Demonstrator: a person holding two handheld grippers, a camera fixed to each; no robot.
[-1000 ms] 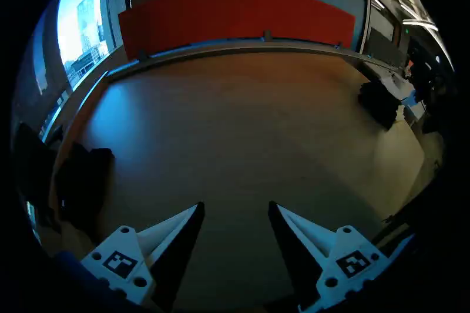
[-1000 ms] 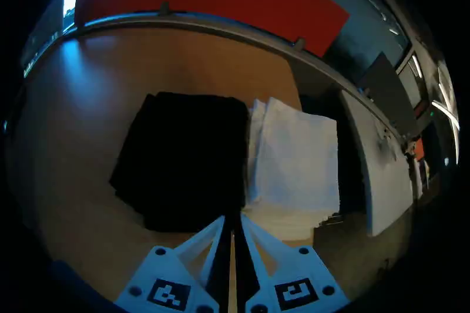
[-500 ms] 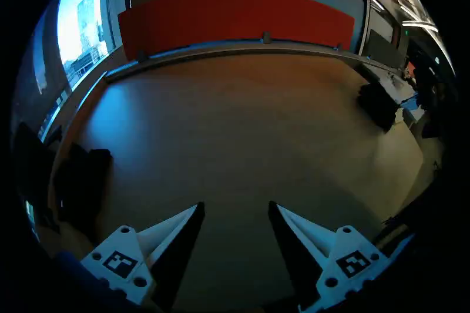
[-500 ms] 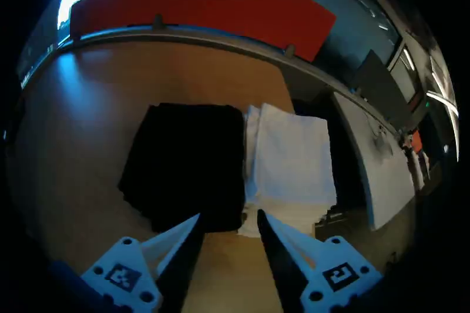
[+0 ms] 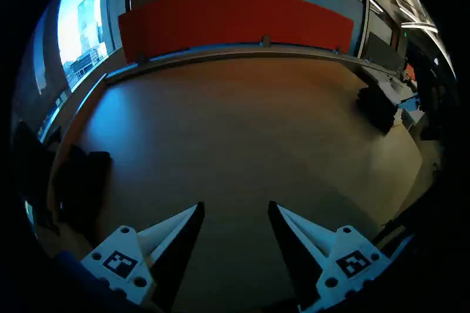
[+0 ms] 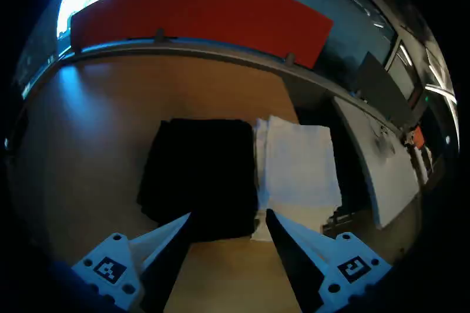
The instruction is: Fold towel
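The right gripper [image 6: 228, 214] has let go and backed off the black towel [image 6: 202, 166], which lies folded beside the white stack [image 6: 299, 163], so that fold looks done; the left gripper [image 5: 235, 204] gapes empty.

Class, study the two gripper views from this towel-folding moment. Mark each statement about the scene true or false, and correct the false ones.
1. A black towel and a white towel lie folded on the table. True.
2. The white towel is stacked on the black one. False: they lie side by side, with the black one on the left in the right gripper view.
3. The right gripper has its fingers apart. True.
4. The left gripper grips a towel. False: its fingers are apart over bare table.
5. A red panel stands along the table's far edge. True.
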